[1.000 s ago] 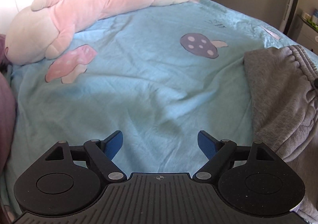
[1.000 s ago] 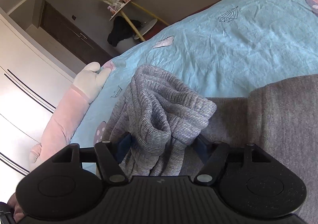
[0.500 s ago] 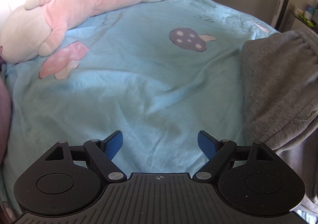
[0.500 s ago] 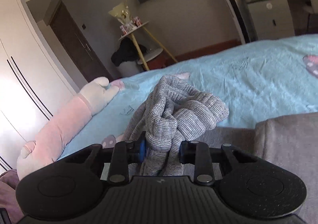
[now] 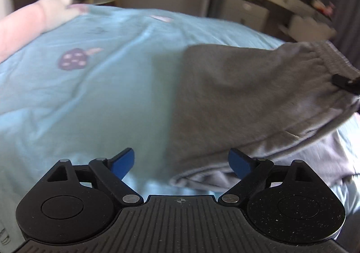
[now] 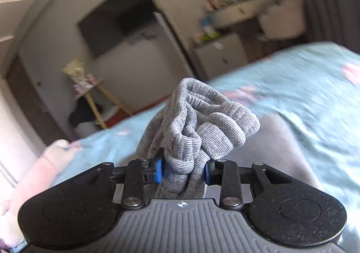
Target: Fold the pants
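Grey sweatpants [image 5: 243, 104] lie on the light blue bed cover, their far end raised at the right of the left wrist view, where a black bit of the other gripper touches the ribbed band. My left gripper [image 5: 181, 160] is open and empty, its blue pads either side of the pants' near folded edge, just above the bed. My right gripper [image 6: 183, 171] is shut on the bunched ribbed band of the pants [image 6: 202, 127] and holds it above the bed; the rest of the pants hangs below it.
A long pink plush pillow [image 5: 27, 26] lies along the bed's far left side. The blue bed cover [image 5: 78, 104] has mushroom prints. A dresser [image 6: 225, 55], a wall TV [image 6: 117, 19] and a small side table [image 6: 90, 86] stand beyond the bed.
My right gripper closed on the ribbed band and lifted it. My left gripper swung right, so the pants now lie between its open pads.
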`<action>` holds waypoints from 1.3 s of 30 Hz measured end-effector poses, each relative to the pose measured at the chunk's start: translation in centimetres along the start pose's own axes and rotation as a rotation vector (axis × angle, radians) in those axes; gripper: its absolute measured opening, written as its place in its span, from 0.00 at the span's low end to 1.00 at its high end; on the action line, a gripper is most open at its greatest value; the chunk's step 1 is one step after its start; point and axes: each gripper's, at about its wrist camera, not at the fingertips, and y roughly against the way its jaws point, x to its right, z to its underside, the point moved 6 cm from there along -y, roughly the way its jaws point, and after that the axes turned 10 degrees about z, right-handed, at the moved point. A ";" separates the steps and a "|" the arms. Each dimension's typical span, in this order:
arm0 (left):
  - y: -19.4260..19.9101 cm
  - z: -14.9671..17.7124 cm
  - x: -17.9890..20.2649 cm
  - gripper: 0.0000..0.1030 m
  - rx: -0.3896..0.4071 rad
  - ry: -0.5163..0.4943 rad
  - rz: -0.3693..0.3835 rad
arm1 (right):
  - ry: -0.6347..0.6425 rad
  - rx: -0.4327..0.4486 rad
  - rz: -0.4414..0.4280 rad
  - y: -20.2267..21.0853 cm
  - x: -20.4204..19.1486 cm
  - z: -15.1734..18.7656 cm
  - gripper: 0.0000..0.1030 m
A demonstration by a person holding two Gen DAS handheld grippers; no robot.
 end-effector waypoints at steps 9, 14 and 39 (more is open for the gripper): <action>-3.2 1.2 2.0 0.92 -0.034 -0.018 -0.024 | -0.292 -0.224 -0.072 -4.2 7.5 3.0 0.53; -3.6 1.3 2.0 0.92 -0.031 0.001 -0.041 | -0.272 -0.250 -0.089 -4.9 6.4 3.5 0.60; -2.5 1.6 2.3 0.92 0.010 0.029 -0.041 | -0.176 -0.344 -0.156 -2.9 6.6 0.8 0.33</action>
